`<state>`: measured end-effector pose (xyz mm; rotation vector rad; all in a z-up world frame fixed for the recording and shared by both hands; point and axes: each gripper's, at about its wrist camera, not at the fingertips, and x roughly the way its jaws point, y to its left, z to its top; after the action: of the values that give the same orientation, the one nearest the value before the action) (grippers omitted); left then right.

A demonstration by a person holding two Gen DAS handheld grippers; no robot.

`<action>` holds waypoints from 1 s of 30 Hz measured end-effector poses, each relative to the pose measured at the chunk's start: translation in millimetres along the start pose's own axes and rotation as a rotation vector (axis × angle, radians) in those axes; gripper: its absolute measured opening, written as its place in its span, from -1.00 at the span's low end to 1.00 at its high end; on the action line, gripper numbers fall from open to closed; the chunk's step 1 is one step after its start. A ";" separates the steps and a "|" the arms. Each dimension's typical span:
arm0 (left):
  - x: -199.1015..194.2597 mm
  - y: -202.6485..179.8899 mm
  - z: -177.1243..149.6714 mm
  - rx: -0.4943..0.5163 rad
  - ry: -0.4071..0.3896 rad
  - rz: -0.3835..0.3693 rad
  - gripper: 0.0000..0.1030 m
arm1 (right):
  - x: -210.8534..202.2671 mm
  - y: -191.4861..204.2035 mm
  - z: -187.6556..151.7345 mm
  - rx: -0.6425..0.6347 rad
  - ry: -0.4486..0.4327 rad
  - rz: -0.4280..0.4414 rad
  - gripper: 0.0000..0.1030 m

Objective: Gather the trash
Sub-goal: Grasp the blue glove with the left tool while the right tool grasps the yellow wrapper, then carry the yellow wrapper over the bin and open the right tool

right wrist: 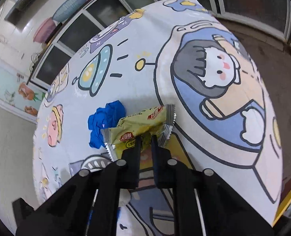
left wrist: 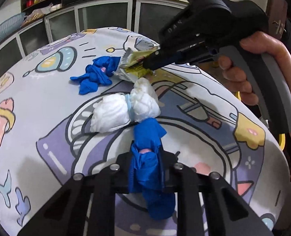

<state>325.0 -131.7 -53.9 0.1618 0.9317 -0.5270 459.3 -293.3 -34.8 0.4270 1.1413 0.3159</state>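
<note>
My left gripper (left wrist: 145, 157) is shut on a crumpled blue glove (left wrist: 147, 169) and holds it just above the cartoon-print tablecloth (left wrist: 47, 118). A white crumpled tissue bundle (left wrist: 123, 108) lies just beyond it. My right gripper (right wrist: 145, 139), which also shows in the left wrist view (left wrist: 151, 64), is shut on a yellow-green snack wrapper (right wrist: 139, 123) at the table's surface; the wrapper also shows in the left wrist view (left wrist: 133, 63). A second blue glove (left wrist: 95, 74) lies left of the wrapper, and it also shows in the right wrist view (right wrist: 104, 122).
Grey cabinets (left wrist: 98, 13) with shelves, a microwave and bottles run along the far wall. Plastic baskets (right wrist: 69, 7) sit on the counter at left. The tablecloth (right wrist: 214, 68) drops off at its right edge to a dark floor (right wrist: 273, 68).
</note>
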 end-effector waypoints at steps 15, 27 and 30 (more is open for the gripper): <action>-90.6 -21.0 -19.3 -0.053 -0.134 0.094 -0.69 | -92.6 -23.8 -43.2 0.030 -0.112 0.097 -0.87; -111.7 -133.6 8.2 0.099 -0.191 0.008 -0.69 | -200.3 -109.6 -133.0 0.113 -0.273 0.018 -0.87; -110.8 -166.2 17.3 0.162 -0.209 -0.016 -0.69 | -224.8 -138.6 -155.6 0.159 -0.315 -0.002 -0.87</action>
<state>201.5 -241.1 59.9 0.2405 0.6877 -0.6223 232.4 -490.7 24.8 0.5939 0.8606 0.1491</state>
